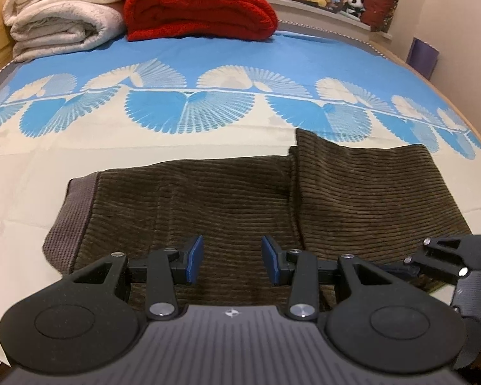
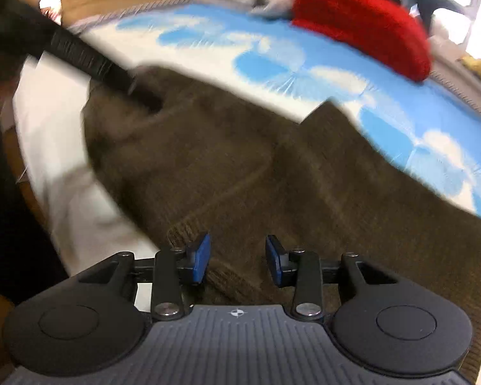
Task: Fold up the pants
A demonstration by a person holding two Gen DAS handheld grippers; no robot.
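Brown corduroy pants [image 1: 227, 199] flat along bed's [image 1: 22, 166] near edge, already doubled; left tongs [image 1: 231, 258] and right tongs [image 2: 237, 258] both spread, pinching nothing; best to bite both layers at near hem before lifting

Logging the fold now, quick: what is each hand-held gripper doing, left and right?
Left hand-held gripper: open, holding nothing, above the pants.
Right hand-held gripper: open, holding nothing, over the pants' edge.
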